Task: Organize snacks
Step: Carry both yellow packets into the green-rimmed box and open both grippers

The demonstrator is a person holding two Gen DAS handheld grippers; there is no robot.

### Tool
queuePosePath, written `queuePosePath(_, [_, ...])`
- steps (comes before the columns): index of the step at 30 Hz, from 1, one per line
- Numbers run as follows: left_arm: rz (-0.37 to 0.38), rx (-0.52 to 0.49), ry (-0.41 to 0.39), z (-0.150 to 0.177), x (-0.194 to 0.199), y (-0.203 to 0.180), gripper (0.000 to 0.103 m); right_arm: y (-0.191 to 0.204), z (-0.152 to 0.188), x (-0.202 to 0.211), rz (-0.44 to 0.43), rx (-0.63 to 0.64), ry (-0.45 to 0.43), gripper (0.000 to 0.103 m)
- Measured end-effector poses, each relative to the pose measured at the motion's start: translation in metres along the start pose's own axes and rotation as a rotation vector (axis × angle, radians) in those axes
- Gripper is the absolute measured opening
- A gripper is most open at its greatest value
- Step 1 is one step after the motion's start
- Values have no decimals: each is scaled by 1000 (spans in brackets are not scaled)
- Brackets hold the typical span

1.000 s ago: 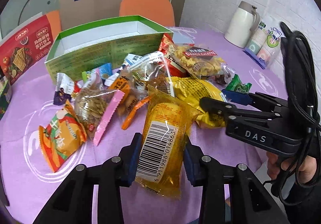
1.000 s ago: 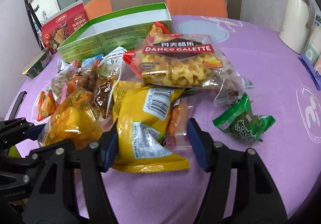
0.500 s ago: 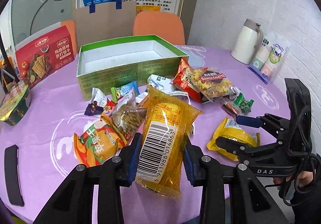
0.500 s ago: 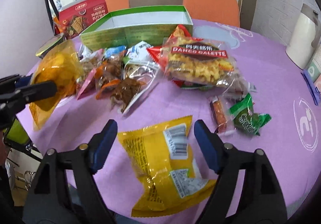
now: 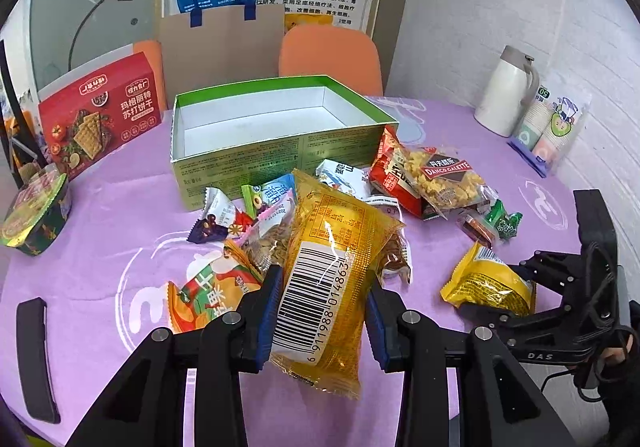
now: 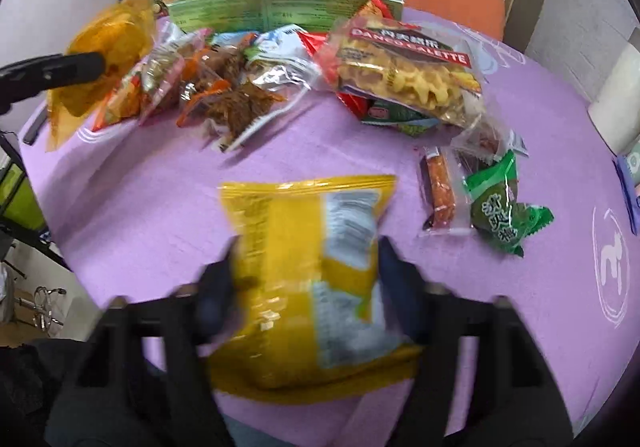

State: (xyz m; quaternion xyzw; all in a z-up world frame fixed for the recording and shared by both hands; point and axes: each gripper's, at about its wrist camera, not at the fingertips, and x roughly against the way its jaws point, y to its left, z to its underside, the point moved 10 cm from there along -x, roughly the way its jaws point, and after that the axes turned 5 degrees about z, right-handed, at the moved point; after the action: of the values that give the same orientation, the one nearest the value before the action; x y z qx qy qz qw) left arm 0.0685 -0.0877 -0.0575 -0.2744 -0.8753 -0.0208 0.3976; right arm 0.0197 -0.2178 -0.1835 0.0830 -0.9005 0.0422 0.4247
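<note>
- An orange snack packet [image 5: 332, 279] is clamped between the fingers of the left gripper [image 5: 320, 313], above the purple table [image 5: 100, 231].
- A yellow bag [image 6: 316, 279] is clamped in the blurred right gripper [image 6: 308, 279].
- Behind the snack pile [image 5: 256, 231], an open green box [image 5: 280, 151] is seen.

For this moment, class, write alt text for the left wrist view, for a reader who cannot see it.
The left gripper grips an orange snack packet above a purple table. Behind lie loose snacks and an open green box. At right, the right gripper holds a yellow packet.
</note>
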Motion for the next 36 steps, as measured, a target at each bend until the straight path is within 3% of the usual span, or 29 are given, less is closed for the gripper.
queuePosePath(2, [5,10,-12,-10,4,4,38,10,-13,15,-97,-25,-26,56])
queuePosePath(6, [-6,6,-72,-44,16,13,38,25,-61,54,-175,11,-152,56])
queuePosePath(11, [-27,33,-112,-97,11,33,38,20,-141,54,-114,6,-259,56])
queuePosePath(18, [-103,80,-89,-146,-35,74,38,-9,-221,-4,-51,-75,-262,56])
queuePosePath(27, [-174,112,-22,-157,-101,125,39,-29,-246,-84,-27,-143,-146,57])
queuePosePath(28, [-180,110,-31,-158,-104,128,42,-29,-248,-90,-26,-142,-134,57])
queuePosePath(30, [-197,122,-54,-159,-106,133,75,-31,-251,-97,-6,-123,-125,64])
queuePosePath(31, [-214,139,-68,-159,-105,136,97,-32,-252,-98,14,-111,-134,70])
queuePosePath(33, [-228,157,-110,-163,-102,140,102,-33,-254,-98,45,-96,-154,101])
queuePosePath(36, [-225,158,-109,-165,-102,142,103,-35,-255,-97,44,-95,-165,103])
